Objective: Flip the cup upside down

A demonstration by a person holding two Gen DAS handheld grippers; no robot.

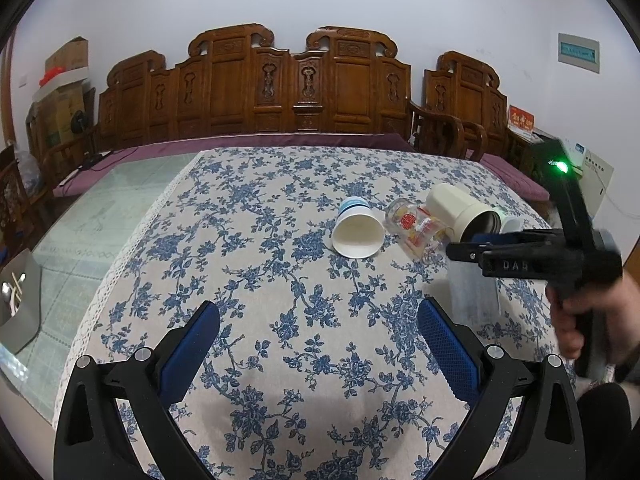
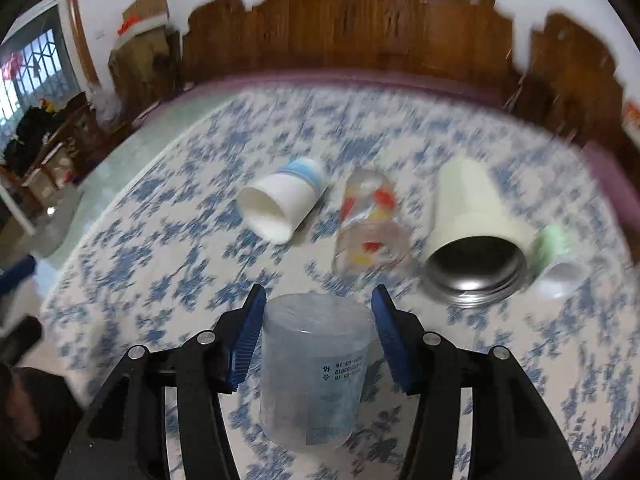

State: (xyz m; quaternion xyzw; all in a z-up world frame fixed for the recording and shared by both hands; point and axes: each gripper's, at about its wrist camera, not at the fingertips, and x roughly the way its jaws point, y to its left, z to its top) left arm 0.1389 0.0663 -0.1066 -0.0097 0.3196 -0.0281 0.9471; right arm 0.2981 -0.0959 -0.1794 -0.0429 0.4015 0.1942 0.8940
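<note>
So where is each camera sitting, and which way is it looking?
Left wrist: on the left gripper, looking across the flowery table toward the wooden bench; its own open fingers show, plus the right gripper.
Right wrist: on the right gripper, looking down at the clear cup between its fingers.
Both see the paper cup, glass cup and thermos.
</note>
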